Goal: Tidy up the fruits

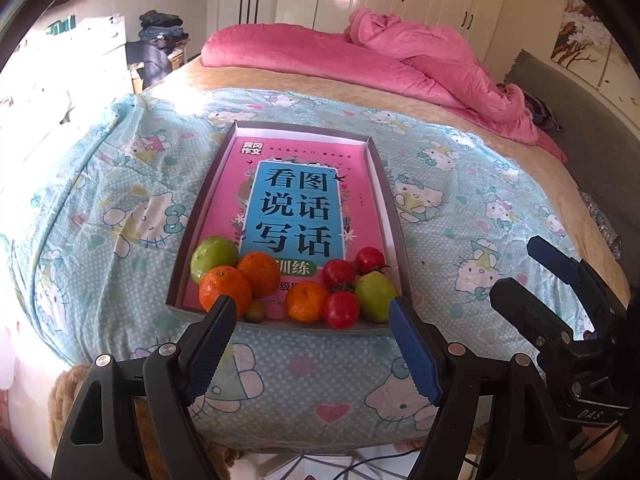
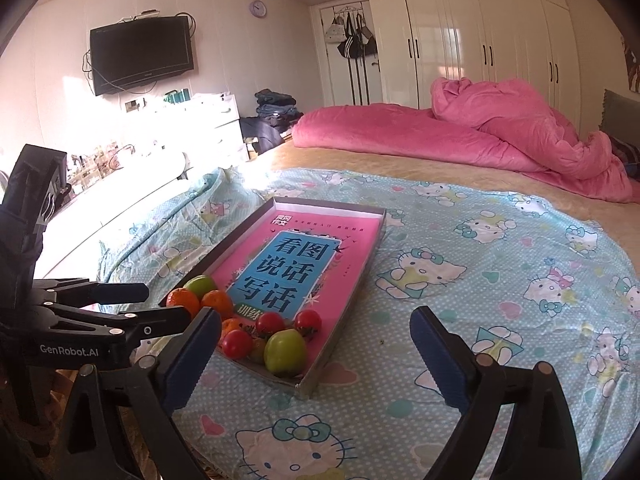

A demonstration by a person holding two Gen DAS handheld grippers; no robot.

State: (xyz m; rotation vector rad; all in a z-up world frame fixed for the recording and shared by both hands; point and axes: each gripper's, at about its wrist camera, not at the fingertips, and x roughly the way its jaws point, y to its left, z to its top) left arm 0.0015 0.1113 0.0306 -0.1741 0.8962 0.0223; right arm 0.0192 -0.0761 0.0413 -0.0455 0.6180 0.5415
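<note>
**Fruit bunched at the near end of a shallow box on the bed**

The fruit sits in a tight cluster at the near end of a shallow cardboard box (image 1: 385, 184): three mandarins (image 1: 225, 290), three tomatoes (image 1: 341, 309), two green apples (image 1: 213, 257) and one small olive-coloured fruit (image 1: 255, 312) by the near wall. They rest on a pink workbook (image 1: 244, 184) that lines the box floor. Its blue panel reads 看图说话写话, with 训练 partly showing on a green band below and 黄冈作文 at the top left corner.

The box lies on a pale blue Hello Kitty sheet (image 1: 120, 208); a crumpled pink blanket (image 1: 420, 52) is heaped farther back.

The left gripper (image 1: 312, 344) is spread wide and empty, its blue-padded fingers just short of the box's near wall. The right gripper (image 2: 316, 354) is likewise wide open, holding nothing, over the sheet beside the box's near corner. The left gripper's body carries the lettering "GenRobot.AI" in the right wrist view.
</note>
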